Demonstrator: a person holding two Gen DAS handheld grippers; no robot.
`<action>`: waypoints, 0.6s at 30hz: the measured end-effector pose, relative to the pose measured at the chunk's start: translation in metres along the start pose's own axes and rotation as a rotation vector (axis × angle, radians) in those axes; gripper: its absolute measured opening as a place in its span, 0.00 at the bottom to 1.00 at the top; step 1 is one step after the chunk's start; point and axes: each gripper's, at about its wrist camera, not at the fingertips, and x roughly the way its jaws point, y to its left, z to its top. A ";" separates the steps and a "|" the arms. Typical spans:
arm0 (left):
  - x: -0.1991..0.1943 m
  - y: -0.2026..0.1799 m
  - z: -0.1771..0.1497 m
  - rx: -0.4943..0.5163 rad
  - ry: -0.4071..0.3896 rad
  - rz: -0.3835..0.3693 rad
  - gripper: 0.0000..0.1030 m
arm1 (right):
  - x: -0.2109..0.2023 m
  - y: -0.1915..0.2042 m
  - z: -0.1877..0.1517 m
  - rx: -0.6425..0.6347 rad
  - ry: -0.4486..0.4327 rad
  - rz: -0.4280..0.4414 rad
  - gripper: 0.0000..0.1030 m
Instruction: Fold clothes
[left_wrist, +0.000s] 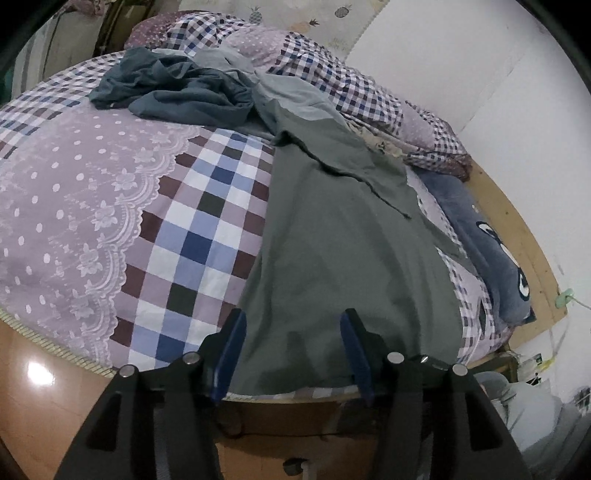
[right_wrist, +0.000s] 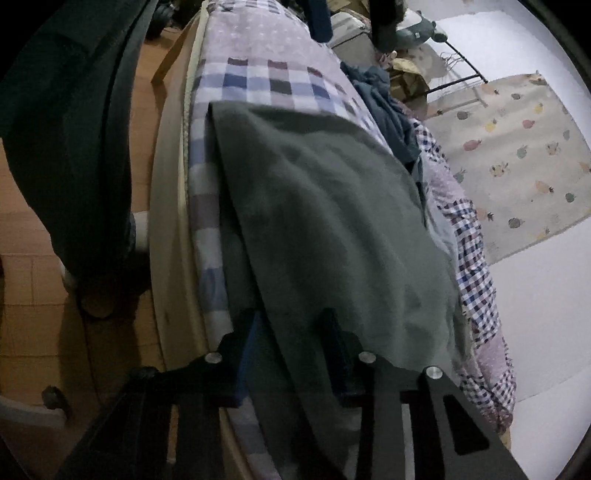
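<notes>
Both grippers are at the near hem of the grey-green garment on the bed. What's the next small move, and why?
Probably close the left gripper on the hem of the grey-green garment: its blue pads stand apart over the cloth, gripping nothing, whereas the right gripper already has fabric between its fingers.

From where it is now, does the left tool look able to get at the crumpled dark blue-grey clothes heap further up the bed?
Probably yes. The left tool stands open over the near hem of the flat grey-green garment; only open checked bedding lies between it and the crumpled blue-grey heap, though it would take a long reach.
</notes>
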 end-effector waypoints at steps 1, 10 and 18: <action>0.000 0.000 0.000 -0.001 0.000 -0.003 0.56 | 0.002 -0.001 0.000 0.003 0.002 0.005 0.20; 0.003 -0.003 0.002 -0.012 -0.002 -0.011 0.56 | -0.012 -0.014 0.005 0.079 -0.018 0.084 0.00; 0.007 -0.005 0.002 -0.009 0.008 0.012 0.56 | -0.024 -0.003 0.008 0.097 -0.014 0.193 0.00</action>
